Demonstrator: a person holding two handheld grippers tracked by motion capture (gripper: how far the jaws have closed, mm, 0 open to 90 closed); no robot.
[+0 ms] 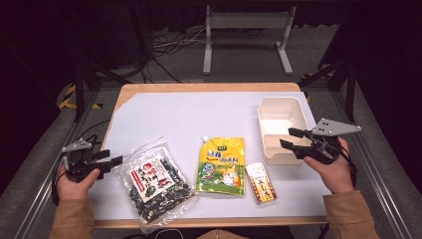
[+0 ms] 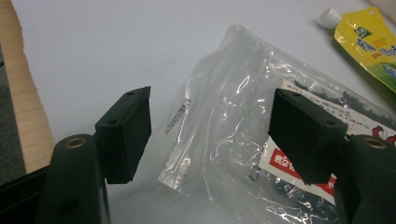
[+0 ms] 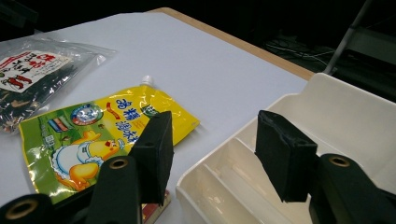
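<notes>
Hovering spread-jawed, left gripper [image 1: 113, 160] nearing clear bag [image 1: 155, 183] at lower left; right gripper [image 1: 290, 139] gaping over white tray [image 1: 281, 107].

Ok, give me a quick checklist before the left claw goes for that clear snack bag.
1. Left claw open: ok.
2. Clear snack bag corner between the jaws: ok in the left gripper view.
3. Pads touching the bag: cannot tell.
4. Yellow spout pouch apart from the bag: ok.
5. White divided container empty: ok.
6. Right claw open, holding nothing: ok.
</notes>
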